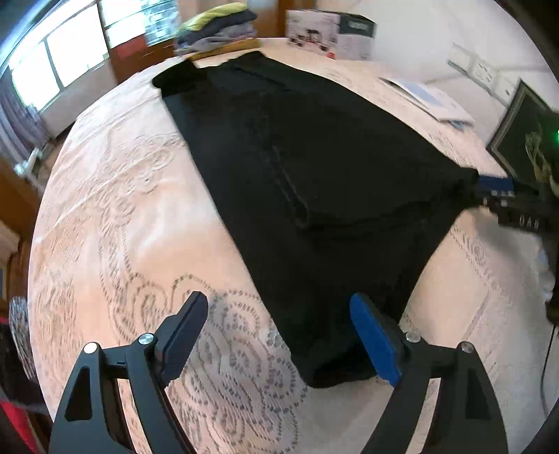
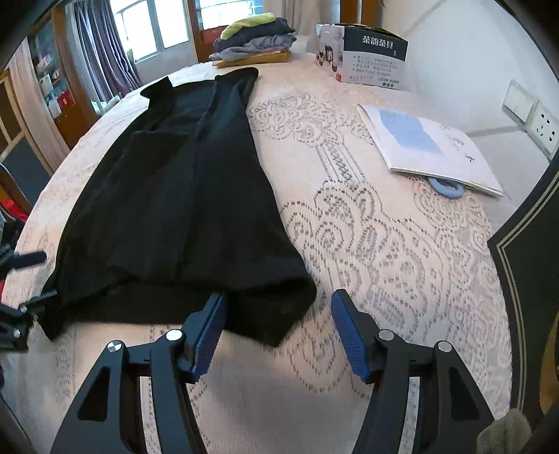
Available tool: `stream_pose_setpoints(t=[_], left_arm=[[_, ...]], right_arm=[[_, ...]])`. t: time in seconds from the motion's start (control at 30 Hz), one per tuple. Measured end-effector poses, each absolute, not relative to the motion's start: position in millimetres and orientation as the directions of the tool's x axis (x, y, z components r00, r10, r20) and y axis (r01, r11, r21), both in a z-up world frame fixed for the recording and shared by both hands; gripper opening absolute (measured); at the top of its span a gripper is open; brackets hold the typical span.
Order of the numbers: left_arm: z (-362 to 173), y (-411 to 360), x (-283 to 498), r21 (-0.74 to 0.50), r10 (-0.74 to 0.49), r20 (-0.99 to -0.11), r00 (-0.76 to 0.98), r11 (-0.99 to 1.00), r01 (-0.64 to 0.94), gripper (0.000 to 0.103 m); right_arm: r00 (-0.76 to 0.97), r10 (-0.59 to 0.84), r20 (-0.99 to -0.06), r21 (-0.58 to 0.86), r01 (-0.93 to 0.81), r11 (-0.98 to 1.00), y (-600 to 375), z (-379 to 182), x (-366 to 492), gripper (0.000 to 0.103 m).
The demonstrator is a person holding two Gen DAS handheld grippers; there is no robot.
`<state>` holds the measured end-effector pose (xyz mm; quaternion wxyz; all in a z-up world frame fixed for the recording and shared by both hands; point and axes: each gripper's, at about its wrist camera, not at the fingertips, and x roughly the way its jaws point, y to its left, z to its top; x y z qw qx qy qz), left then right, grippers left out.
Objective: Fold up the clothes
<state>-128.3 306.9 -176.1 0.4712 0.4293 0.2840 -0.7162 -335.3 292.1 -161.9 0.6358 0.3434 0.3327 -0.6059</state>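
A long black garment (image 1: 297, 146) (image 2: 167, 195) lies flat on the lace-covered table (image 1: 115, 209) (image 2: 384, 265), folded lengthwise, its collar end far from me. My left gripper (image 1: 279, 307) is open at the near hem; the left corner of the hem lies between its fingers, against the blue pad (image 1: 375, 342). My right gripper (image 2: 279, 300) is open too, with the hem's right corner lying between its fingers, close to the left pad (image 2: 208, 335). Each gripper also shows at the edge of the other's view: the right gripper (image 1: 489, 190) and the left gripper (image 2: 35, 279).
A stack of folded clothes (image 1: 216, 31) (image 2: 255, 38) sits at the table's far end beside a printed box (image 2: 363, 56). A white booklet (image 2: 426, 150) lies on the right over a blue ring (image 2: 447, 188). A dark framed panel (image 2: 524, 279) stands at the right edge.
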Motion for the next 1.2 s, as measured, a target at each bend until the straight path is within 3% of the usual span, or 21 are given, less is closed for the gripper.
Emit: stream_pose_setpoints(t=[0.37, 0.43, 0.5, 0.57, 0.6, 1.2], left_arm=[[-189.7, 302.0, -156.9, -0.025, -0.459, -0.867, -0.195, -0.351, 0.936, 0.089], [-188.9, 301.7, -164.3, -0.032, -0.45, -0.87, -0.2, -0.352, 0.935, 0.087], [-187.8, 303.3, -173.3, -0.039, -0.447, -0.87, -0.207, -0.356, 0.934, 0.068], [-186.0, 309.2, -187.1, -0.04, -0.452, -0.864, -0.223, -0.38, 0.924, 0.046], [-185.2, 312.2, -194.0, -0.04, -0.454, -0.861, -0.231, -0.392, 0.919, 0.04], [-187.3, 294.6, -263.4, -0.042, -0.442, -0.865, -0.239, -0.41, 0.911, 0.04]], right_arm=[[0.02, -0.587, -0.81, 0.008, 1.0, 0.024, 297.4, -163.6, -327.6, 0.06], [0.031, -0.572, -0.82, 0.006, 0.999, 0.046, 296.7, -160.5, -323.5, 0.032], [0.003, -0.572, -0.82, -0.048, 0.996, 0.073, 300.0, -159.5, -314.0, 0.028], [0.02, -0.577, -0.816, -0.028, 0.997, 0.074, 301.4, -160.9, -316.6, 0.028], [0.048, -0.577, -0.815, 0.011, 0.998, 0.067, 301.3, -161.1, -322.4, 0.028], [0.052, -0.632, -0.773, 0.036, 0.999, 0.039, 308.9, -164.5, -324.9, 0.028]])
